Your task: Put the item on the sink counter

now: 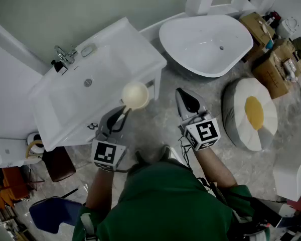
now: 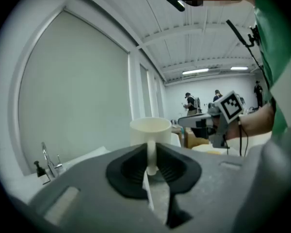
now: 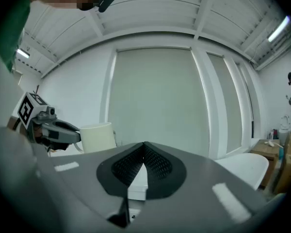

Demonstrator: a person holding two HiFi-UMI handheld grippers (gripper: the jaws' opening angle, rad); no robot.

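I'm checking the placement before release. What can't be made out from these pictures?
- Base of the mug, and whether it touches the sink counter: in the head view the mug's own body covers it; in the left gripper view the body of the left gripper blocks it.
- Mug contents: head view, too small and pale.
- Contents of the cardboard boxes: head view, too small and cluttered.

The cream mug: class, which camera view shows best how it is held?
The left gripper view: the mug stands upright with its handle pinched between the jaws. The head view looks down into it; the right gripper view shows only its side.
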